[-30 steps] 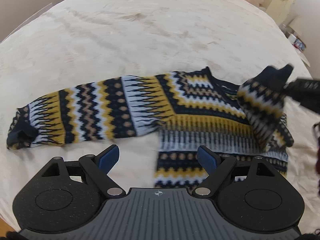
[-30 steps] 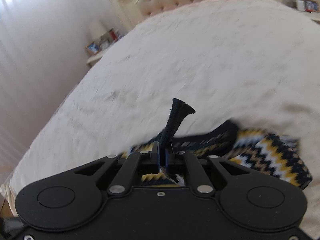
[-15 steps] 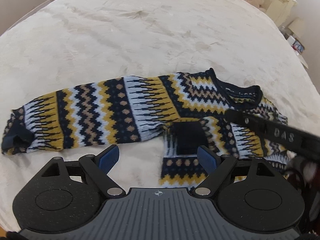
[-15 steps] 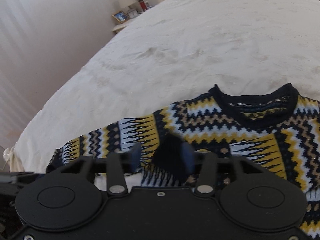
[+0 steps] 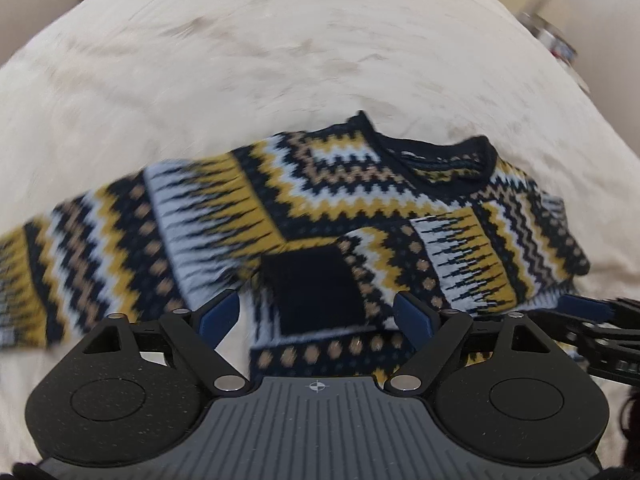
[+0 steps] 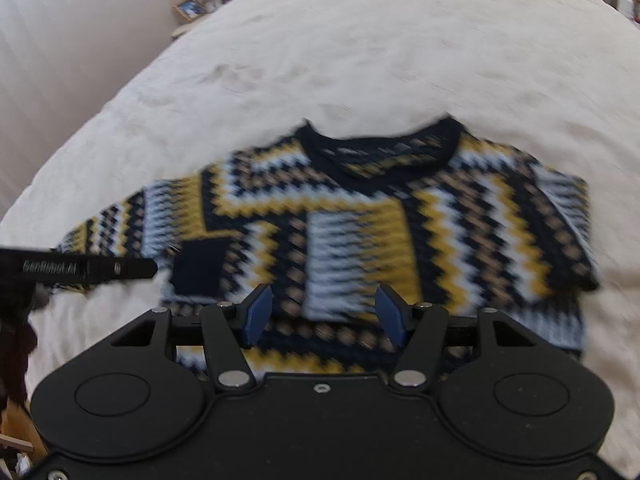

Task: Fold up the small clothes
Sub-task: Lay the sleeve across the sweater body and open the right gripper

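Note:
A small navy, yellow and white zigzag sweater (image 5: pixel 340 200) lies flat on the cream bed (image 5: pixel 280 48), neckline away from me. Its right sleeve is folded across the chest, and the dark cuff (image 5: pixel 316 284) rests near the body's left edge. The left sleeve (image 5: pixel 80 248) stretches out flat to the left. My left gripper (image 5: pixel 318 314) is open and empty, just above the cuff. My right gripper (image 6: pixel 322 318) is open and empty over the sweater (image 6: pixel 360 220) near its hem. It also shows at the right edge of the left wrist view (image 5: pixel 592 312).
A bedside table with picture frames (image 6: pixel 200 6) stands beyond the bed's far left corner. Small items sit on a nightstand at the far right (image 5: pixel 556 44). The bed cover (image 6: pixel 400 40) extends wide beyond the neckline.
My right gripper carried the right sleeve cuff across the sweater, laid it on the chest, opened and drew back. My left gripper moved closer to the sweater, still open.

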Motion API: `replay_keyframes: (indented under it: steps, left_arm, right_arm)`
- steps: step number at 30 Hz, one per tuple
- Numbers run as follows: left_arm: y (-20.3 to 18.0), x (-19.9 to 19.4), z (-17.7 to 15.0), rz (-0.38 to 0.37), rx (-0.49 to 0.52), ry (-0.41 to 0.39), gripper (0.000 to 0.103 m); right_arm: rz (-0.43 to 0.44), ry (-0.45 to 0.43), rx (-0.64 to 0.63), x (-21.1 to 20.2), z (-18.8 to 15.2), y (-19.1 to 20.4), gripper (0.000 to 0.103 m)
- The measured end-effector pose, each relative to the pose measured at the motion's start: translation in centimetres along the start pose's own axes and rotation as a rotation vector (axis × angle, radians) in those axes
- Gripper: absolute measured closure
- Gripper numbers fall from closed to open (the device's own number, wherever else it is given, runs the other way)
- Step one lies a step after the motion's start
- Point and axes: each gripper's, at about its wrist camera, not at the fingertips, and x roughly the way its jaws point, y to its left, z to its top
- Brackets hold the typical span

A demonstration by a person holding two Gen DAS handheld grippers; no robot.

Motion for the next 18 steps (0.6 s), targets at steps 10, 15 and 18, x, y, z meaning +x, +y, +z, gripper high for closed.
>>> replay_keyframes:
  steps: [10, 15, 18]
  left_arm:
    - [-0.6, 3.3, -0.6, 0.059, -0.07, 0.053, 0.03]
    - [0.7, 4.6, -0.3, 0.065, -0.144, 0.082, 0.04]
    - [1.2, 5.3, -0.1, 0.023, -0.19, 0.089, 0.053]
  right_arm:
    - [-0.009, 0.017, 0.081, -0.9, -2.2, -5.0, 0.031]
    - [-0.014, 0.035, 0.107, -0.7, -2.5, -6.3, 0.03]
    - [-0.016, 0.045, 0.12, -0.3, -2.5, -6.8, 0.03]
